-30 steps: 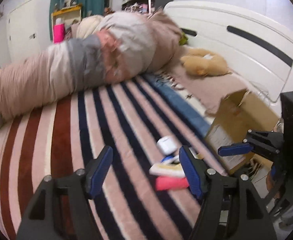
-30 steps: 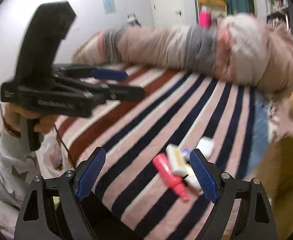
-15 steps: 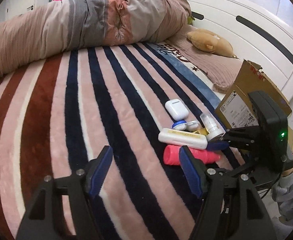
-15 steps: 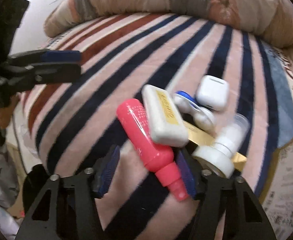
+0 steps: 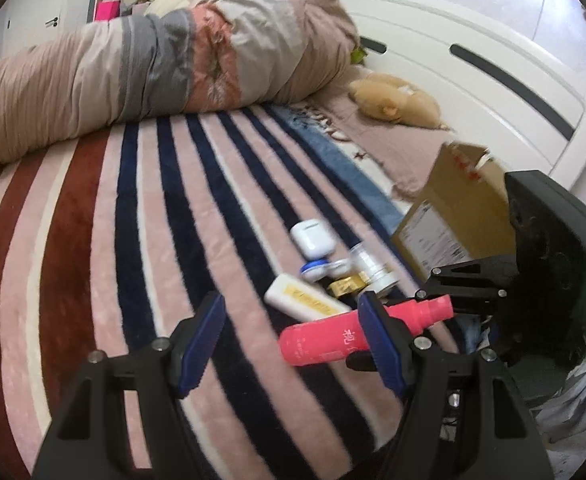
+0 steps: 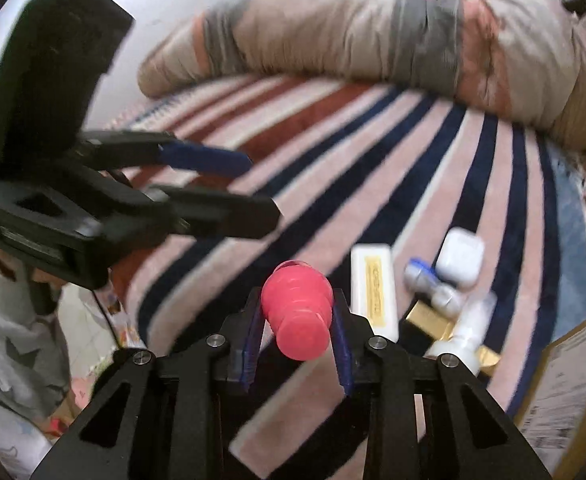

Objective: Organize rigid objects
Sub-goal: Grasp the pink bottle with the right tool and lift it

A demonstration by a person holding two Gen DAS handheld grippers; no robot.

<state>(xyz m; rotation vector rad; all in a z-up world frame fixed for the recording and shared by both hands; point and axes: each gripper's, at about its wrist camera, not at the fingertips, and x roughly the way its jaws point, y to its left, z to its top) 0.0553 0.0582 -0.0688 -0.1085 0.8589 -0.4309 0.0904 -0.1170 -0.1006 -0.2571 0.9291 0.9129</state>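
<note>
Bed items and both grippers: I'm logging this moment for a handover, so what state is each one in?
Right gripper: closing, fingers on the pink bottle.
Pink bottle: on its side, cap end between the right fingers.
Left gripper: open, nothing between its fingers.
White tube: lying flat on the blanket.
White earbud case: lid shut, lying on the blanket.
Cardboard box: top flaps open.

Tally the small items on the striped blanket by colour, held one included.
Pink: 1, the bottle in the right claw, whose jaws are closing on it
White: 3, flat tube, earbud case, pump bottle
Blue and white: 1, round piece
Gold: 1, bar
Total: 6
</note>
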